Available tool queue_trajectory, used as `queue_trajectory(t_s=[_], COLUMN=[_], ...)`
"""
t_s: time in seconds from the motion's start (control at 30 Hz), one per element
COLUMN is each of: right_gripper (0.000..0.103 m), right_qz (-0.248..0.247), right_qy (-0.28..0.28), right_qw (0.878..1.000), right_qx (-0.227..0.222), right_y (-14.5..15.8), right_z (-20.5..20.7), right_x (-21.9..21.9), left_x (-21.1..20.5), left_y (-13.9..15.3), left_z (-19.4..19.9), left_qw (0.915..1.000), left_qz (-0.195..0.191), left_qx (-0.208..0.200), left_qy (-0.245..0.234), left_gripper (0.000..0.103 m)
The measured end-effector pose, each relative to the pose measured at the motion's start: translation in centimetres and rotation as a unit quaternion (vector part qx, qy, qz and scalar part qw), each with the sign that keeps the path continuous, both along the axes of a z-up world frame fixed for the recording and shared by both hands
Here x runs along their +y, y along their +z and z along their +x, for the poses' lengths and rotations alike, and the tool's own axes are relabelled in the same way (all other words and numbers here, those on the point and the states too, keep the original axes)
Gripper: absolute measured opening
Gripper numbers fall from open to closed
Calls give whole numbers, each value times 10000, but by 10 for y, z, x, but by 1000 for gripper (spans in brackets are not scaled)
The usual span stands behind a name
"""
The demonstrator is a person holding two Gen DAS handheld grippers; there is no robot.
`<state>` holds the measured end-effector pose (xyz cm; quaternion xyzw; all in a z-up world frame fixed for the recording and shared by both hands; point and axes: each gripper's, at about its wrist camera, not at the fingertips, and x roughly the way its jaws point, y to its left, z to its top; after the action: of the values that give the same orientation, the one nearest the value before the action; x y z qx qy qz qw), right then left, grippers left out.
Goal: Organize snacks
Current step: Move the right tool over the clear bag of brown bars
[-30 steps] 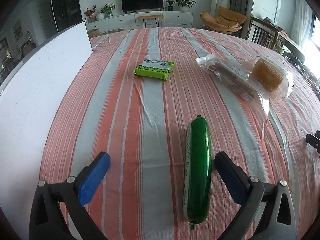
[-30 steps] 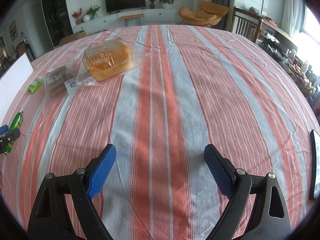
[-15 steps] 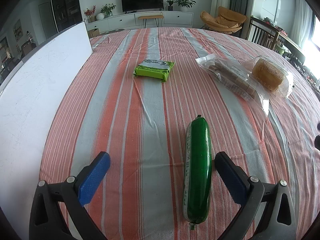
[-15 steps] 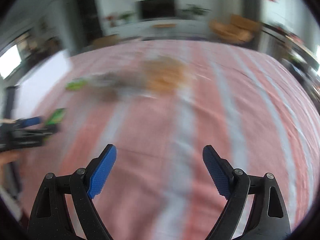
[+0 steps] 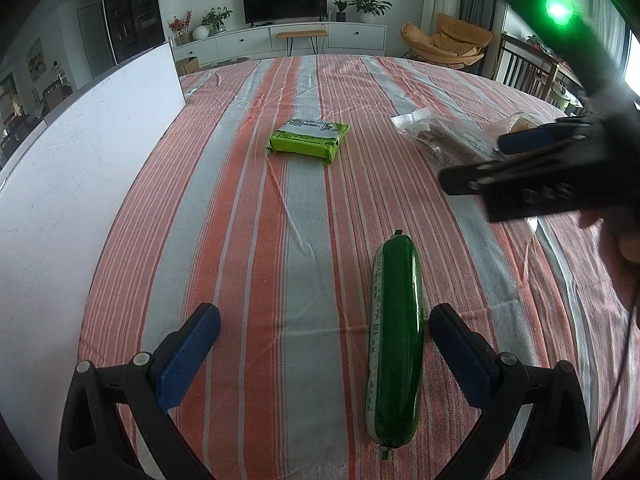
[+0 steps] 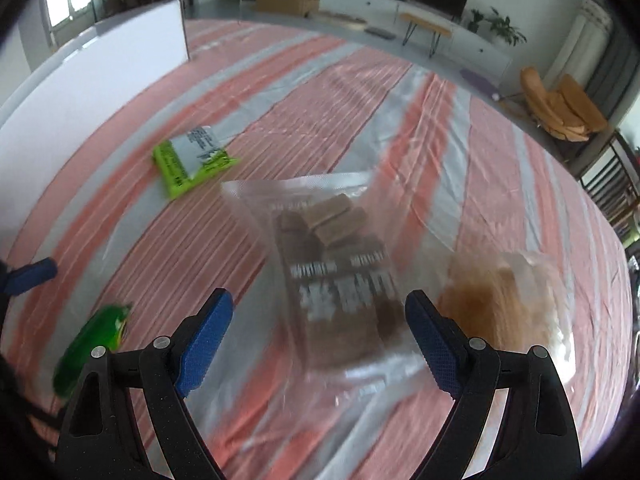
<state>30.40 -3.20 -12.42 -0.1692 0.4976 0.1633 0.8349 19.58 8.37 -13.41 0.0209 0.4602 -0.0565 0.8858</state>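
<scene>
A table covered with an orange, pink and grey striped cloth (image 5: 304, 208) carries four snacks. The left gripper (image 5: 324, 344) hovers low over the near edge of the table with its blue-padded jaws spread wide, holding nothing. A long green plastic-wrapped sausage stick (image 5: 396, 344) lies lengthwise on the cloth between those jaws, just beside the right finger and apart from the left one. Further toward the middle of the table lies a flat lime-green packet with a white printed panel (image 5: 309, 141). A white upright board (image 5: 80, 152) stands along the table's left edge.

The right gripper (image 6: 318, 338) also has its jaws wide apart and empty. It is poised above a clear plastic bag of brown wafer bars (image 6: 336, 276), which lies on the cloth toward the right side of the table; the view is motion-blurred, so I cannot tell whether the fingers touch the bag. Just to the right of that bag, touching or overlapping its edge, sits a clear bag holding a golden-brown bread loaf (image 6: 500, 308). In the left wrist view the right gripper shows as a black body with a blue pad over the wafer bag, with the person's hand (image 5: 624, 240) behind it near the table's right edge. The lime-green packet lies beyond and to the left of the wafer bag, well apart from it.
</scene>
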Motion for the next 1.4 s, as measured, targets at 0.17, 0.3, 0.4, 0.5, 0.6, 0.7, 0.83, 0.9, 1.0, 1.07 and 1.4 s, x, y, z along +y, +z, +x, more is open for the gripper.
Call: queue_trajectory(t_s=[0.17,0.3,0.4,0.5,0.6,0.7,0.83,0.9,1.0,1.07,1.4], right_gripper=[92,96,97,97,97,97,97,97,97,97,97], right_qz=[326,461,527,517,511,505,505,500,486,489,548], right_qy=[-302,-479,-549,-589,-650,-689,-723,-766,-838,-876,-1062], right_qw=[9989,9972,9962,9961,9956,9953,9951,9949,9943,9939,9923], right_qx=[169,337,428,413,437,452,436,435,447,447,315], right_y=[-3,-5,-6,-5,-4,-5,-5,-5,-4,-4,-3], right_z=[11,16,21,17,17,17,14,12,9,5,-31], right_x=[-14,-19,-22,-20,-20,-20,-22,-22,-23,-24,-34], left_x=[0,0,0,0,0,0,1,1,1,1,1], left_y=[-1,0,0,0,0,0,-1,0,-1,0,0], left_z=[1,-1,-1,-1,-1,0,0,0,0,0,0], left_qw=[10000,10000,10000,10000,10000,10000,10000,10000,10000,10000,10000], left_qz=[0,-1,-1,-2,-2,-2,-2,-3,-2,-3,-4], left_qx=[0,0,0,0,0,0,0,0,0,0,0], left_qy=[0,0,1,0,0,0,0,0,0,0,1], left_gripper=[103,103,103,103,103,103,103,103,103,103,103])
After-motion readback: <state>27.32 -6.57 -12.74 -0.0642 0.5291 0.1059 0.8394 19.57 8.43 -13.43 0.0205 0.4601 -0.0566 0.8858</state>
